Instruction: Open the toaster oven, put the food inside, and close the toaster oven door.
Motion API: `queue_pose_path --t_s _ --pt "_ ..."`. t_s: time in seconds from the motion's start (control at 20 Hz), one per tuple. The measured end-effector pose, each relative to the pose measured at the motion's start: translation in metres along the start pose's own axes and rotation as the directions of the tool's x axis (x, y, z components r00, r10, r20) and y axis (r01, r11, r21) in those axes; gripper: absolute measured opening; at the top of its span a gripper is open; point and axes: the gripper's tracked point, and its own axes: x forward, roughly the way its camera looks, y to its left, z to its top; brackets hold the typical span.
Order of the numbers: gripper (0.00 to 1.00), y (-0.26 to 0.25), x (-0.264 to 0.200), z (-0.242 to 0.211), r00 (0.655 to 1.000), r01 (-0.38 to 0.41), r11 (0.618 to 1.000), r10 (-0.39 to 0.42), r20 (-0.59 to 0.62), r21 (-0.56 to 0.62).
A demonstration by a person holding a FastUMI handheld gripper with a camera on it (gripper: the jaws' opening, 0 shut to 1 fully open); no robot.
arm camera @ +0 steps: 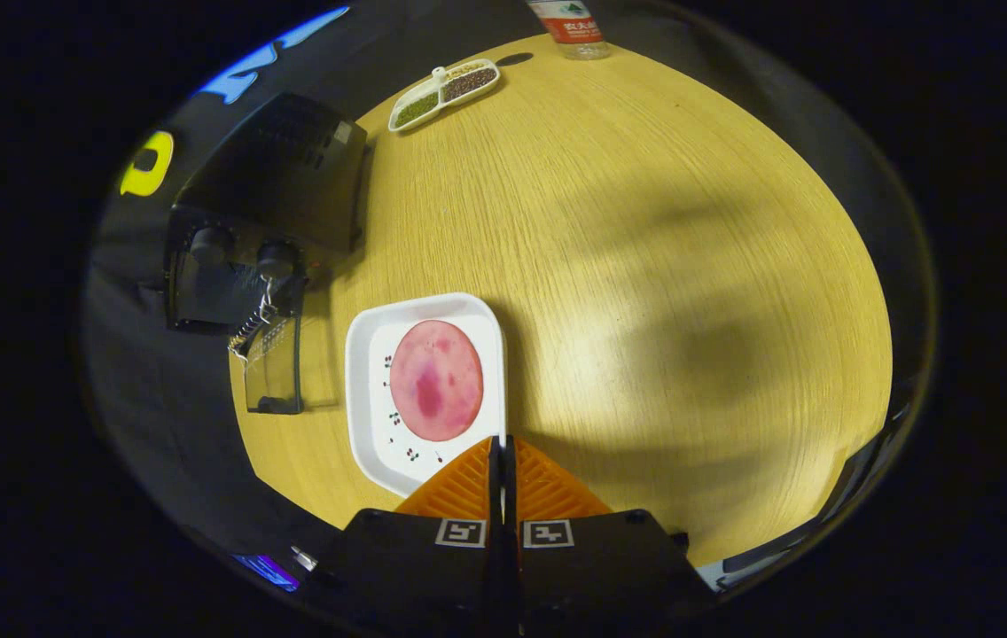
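- Claw (503,452): fingers pressed together, nothing between them, tips hanging over the near edge of the white tray (366,354).
- White tray: square with rounded corners, flat on the desk (645,266), just ahead of the fingers.
- Food (435,380): round pink slice with darker red blotches, lying flat in the tray; small dark specks scattered on the tray beside it.
- Toaster oven (269,195): black, two knobs on its front, at the desk's edge beyond the tray and off to one side; its glass door (275,368) is dropped open and lies flat near the tray, a small chain running to it.
- Far side of desk: divided dish (443,93) of green and dark grains; bottle (573,27) with a red label near it.
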Motion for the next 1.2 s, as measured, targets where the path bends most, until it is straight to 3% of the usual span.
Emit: queue_pose_path --t_s 0.4,0.9,1.2 --pt "0.01 0.024 -0.048 -0.035 0.987 -0.045 0.994 0.029 0.159 0.098" --pt "0.01 0.095 -0.083 -0.098 0.947 -0.234 0.935 0.157 0.281 0.267" --pt "0.02 0.144 -0.086 -0.122 0.935 -0.270 0.921 0.181 0.305 0.282"
